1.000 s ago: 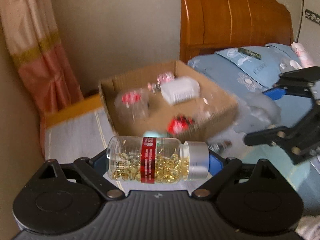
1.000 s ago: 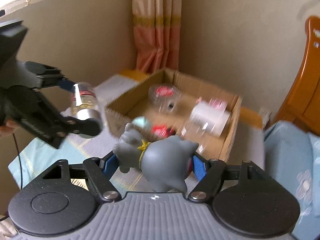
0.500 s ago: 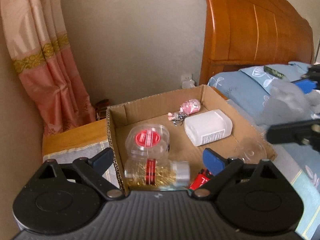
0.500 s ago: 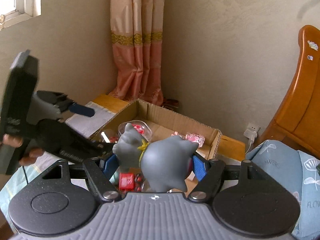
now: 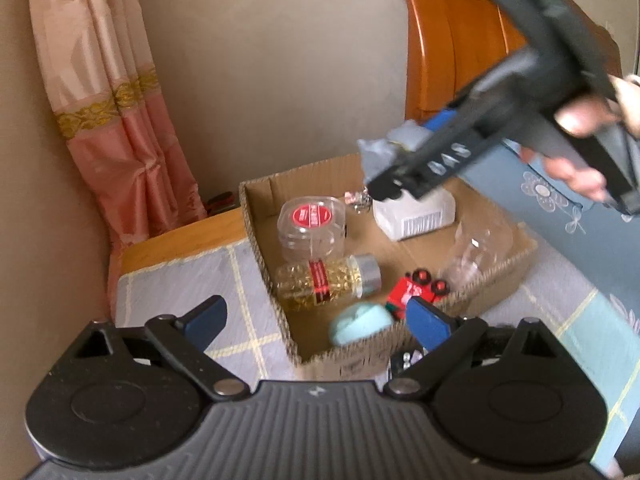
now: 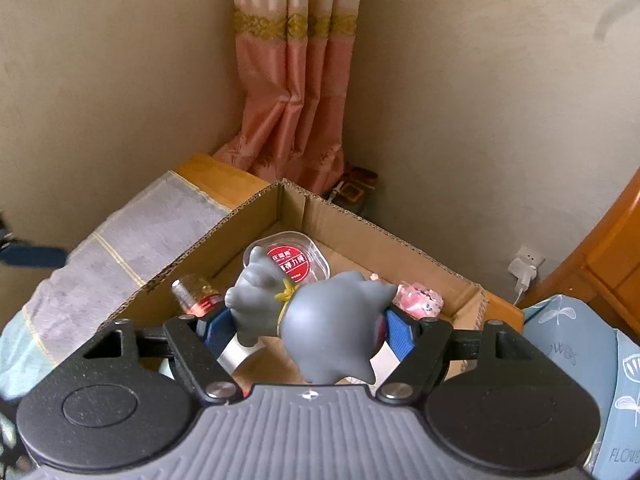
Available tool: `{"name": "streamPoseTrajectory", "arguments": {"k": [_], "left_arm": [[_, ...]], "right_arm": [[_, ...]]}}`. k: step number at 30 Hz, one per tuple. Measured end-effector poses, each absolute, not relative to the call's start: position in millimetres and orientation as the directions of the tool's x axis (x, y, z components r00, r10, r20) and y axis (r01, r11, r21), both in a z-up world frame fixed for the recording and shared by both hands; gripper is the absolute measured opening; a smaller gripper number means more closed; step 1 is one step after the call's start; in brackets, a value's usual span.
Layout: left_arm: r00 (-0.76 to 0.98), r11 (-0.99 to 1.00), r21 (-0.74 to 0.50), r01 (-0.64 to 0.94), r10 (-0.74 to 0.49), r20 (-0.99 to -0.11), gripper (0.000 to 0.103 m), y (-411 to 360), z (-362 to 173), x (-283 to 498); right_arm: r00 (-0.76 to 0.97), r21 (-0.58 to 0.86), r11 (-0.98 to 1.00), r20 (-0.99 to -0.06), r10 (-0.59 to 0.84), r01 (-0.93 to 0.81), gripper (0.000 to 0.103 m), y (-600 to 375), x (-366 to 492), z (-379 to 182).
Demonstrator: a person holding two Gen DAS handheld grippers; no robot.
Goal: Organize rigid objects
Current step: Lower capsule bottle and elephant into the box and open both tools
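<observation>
Right gripper [image 6: 310,330], lower centre of the right wrist view: blue pads either side of a grey animal figure [image 6: 320,320]. The jaws have just been opening; the right pad seems to touch the figure's flank, but the left pad looks clear of it, so the hold appears to be letting go, though the figure hides the contact. The figure hangs over the open cardboard box [image 6: 360,232]; its smooth, rounded moulded body is probably light and somewhat slippery, best taken across the broad torso, not the thin ears or legs.

Left gripper [image 5: 316,320], lower centre of the left wrist view: jaws spread wide with nothing between them, above the box's near corner. Inside the box lie a capsule bottle [image 5: 326,280] on its side, a clear round jar [image 5: 312,226] with red label, a white container [image 5: 416,212], a red toy car [image 5: 416,288] and a teal piece [image 5: 360,322]. The bottle is rigid and liable to roll; grip across its barrel
</observation>
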State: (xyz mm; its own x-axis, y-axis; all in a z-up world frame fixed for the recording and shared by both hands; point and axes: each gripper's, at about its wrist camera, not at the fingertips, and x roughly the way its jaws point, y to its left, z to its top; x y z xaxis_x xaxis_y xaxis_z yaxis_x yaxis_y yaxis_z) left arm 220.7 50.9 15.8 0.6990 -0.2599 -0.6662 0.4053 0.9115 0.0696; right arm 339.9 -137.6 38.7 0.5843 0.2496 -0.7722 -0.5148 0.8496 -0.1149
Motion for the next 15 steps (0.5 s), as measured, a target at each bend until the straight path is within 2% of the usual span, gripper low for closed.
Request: {"name": "streamPoseTrajectory", "arguments": {"k": [1,2,7,11,15], "left_arm": [[0.700,0.911,0.075,0.406,-0.257,-0.666,0.096,51,15,218],[0.702,0.912,0.080,0.403,-0.251,-0.667,0.096,51,14,216],[0.709,0.917,0.068,0.394,-0.256,-0.657,0.096,54,13,205],[0.719,0.921,0.060,0.386,-0.259,-0.645,0.101,53,13,196],[0.725,0.926,0.053,0.374,-0.257,-0.639,0.101,51,11,187]], "right_arm": [[0.590,-0.124,0.853,-0.771,0.238,-0.507,0.091,-136,341,37],[0.596,-0.130,0.856,-0.769,0.231,-0.500,0.095,-135,341,36],[0.631,-0.125,0.871,-0.738,0.239,-0.476,0.102,-148,318,49],[0.656,-0.110,0.885,-0.713,0.247,-0.452,0.103,-165,290,64],[0.676,-0.101,0.903,-0.699,0.234,-0.417,0.103,-181,258,66]]}}
